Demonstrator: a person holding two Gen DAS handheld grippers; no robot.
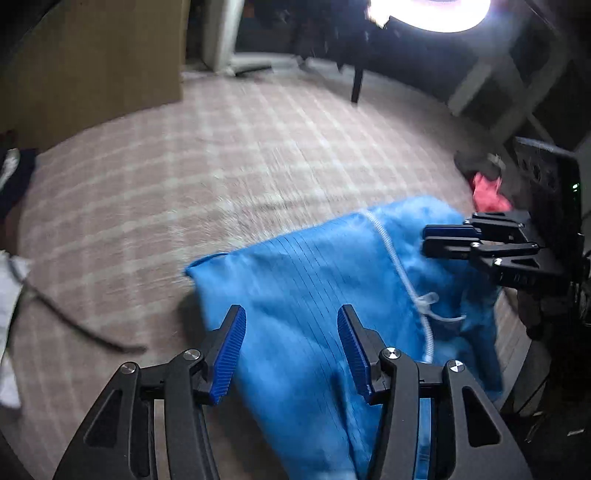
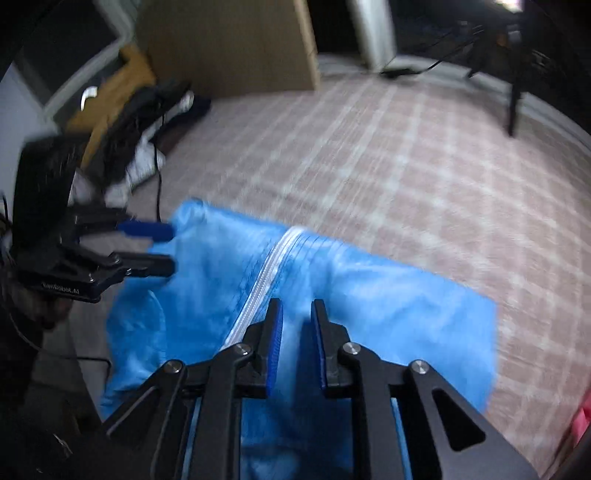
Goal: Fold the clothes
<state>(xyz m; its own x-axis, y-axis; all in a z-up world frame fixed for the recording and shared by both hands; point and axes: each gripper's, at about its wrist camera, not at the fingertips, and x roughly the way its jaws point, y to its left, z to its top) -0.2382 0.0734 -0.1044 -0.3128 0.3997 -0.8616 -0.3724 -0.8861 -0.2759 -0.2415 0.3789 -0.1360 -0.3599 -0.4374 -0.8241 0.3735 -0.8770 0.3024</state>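
Note:
A bright blue garment (image 1: 317, 280) with a white zipper (image 1: 399, 266) lies bunched on a pink checked bed cover (image 1: 229, 155). My left gripper (image 1: 291, 336) is open just above its near part, with nothing between the pads. My right gripper (image 2: 297, 339) has its jaws narrowly apart, with a fold of the blue garment (image 2: 388, 314) between the pads beside the zipper (image 2: 266, 273). The right gripper also shows in the left wrist view (image 1: 448, 240), at the garment's right edge. The left gripper shows in the right wrist view (image 2: 162, 247), open at the garment's left edge.
A red cloth (image 1: 487, 192) lies past the garment on the right. A pile of dark, white and mustard clothes (image 2: 136, 122) sits at the far left with a black cable (image 2: 159, 170). A cardboard panel (image 1: 92, 62) stands behind. A lamp (image 1: 432, 11) shines overhead.

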